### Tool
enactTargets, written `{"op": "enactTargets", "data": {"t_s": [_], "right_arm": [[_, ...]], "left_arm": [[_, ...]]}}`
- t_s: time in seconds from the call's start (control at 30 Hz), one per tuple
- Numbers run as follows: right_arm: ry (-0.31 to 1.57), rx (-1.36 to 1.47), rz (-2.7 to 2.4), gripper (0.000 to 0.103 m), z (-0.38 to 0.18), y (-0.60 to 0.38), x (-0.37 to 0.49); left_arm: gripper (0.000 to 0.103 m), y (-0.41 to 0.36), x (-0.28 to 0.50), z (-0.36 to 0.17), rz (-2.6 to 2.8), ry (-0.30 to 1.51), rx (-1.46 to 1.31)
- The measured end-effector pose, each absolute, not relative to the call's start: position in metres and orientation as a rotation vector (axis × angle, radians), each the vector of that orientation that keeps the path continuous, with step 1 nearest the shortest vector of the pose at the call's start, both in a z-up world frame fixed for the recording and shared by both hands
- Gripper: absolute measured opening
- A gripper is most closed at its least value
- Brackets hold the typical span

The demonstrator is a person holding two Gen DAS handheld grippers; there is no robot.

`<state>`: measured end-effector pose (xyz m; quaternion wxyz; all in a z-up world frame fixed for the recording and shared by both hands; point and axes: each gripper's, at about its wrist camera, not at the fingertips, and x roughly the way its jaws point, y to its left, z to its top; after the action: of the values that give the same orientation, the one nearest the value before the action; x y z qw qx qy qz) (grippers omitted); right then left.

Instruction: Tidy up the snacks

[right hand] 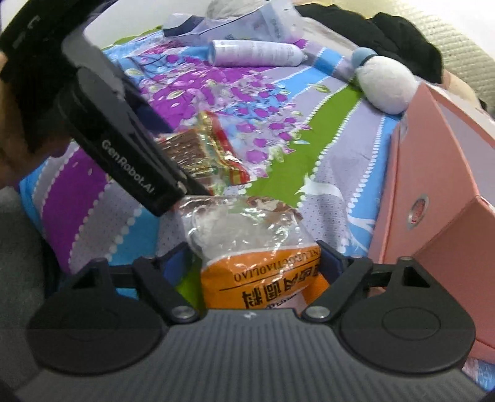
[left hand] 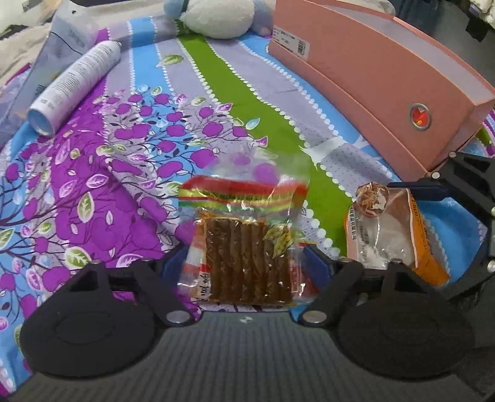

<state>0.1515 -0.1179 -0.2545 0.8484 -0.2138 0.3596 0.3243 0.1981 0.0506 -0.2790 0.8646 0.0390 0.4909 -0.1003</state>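
A clear packet of brown snack sticks (left hand: 247, 263) with a red, yellow and green header lies flat on the patterned bedspread (left hand: 123, 154). My left gripper (left hand: 243, 256) straddles it, and its blue pads (left hand: 173, 266) stand close against the film edges without squeezing. To its right lies an orange and clear snack bag (right hand: 263, 272), also visible in the left wrist view (left hand: 396, 228). My right gripper (right hand: 256, 256) stands open around this bag, with a strip of green cloth showing between the left pad and the bag.
A long pink box (left hand: 371, 77) lies along the right side, close to the orange bag. A white spray can (left hand: 74, 83) and a grey pouch (left hand: 62, 40) lie at the far left. A white and blue plush toy (left hand: 216, 15) sits at the back.
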Motion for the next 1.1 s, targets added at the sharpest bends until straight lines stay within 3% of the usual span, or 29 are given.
{"op": "enactTargets", "data": {"t_s": [0.2,0.6,1.1], "right_arm": [[0.777,-0.331,0.598,0.07,-0.245,-0.128,0.153],[0.78,-0.156,0.494,0.07,-0.227,-0.146,0.137],[0.645,0.012,0.37,0.07,-0.154,-0.178,0.11]], "left_arm": [[0.07,0.052,0.188,-0.272,-0.167,1.021,0.027],[0.069,0.069,0.16,-0.244,-0.056,0.984,-0.172],[0.07,0.059,0.118,-0.155,-0.048,0.817,-0.191]]}}
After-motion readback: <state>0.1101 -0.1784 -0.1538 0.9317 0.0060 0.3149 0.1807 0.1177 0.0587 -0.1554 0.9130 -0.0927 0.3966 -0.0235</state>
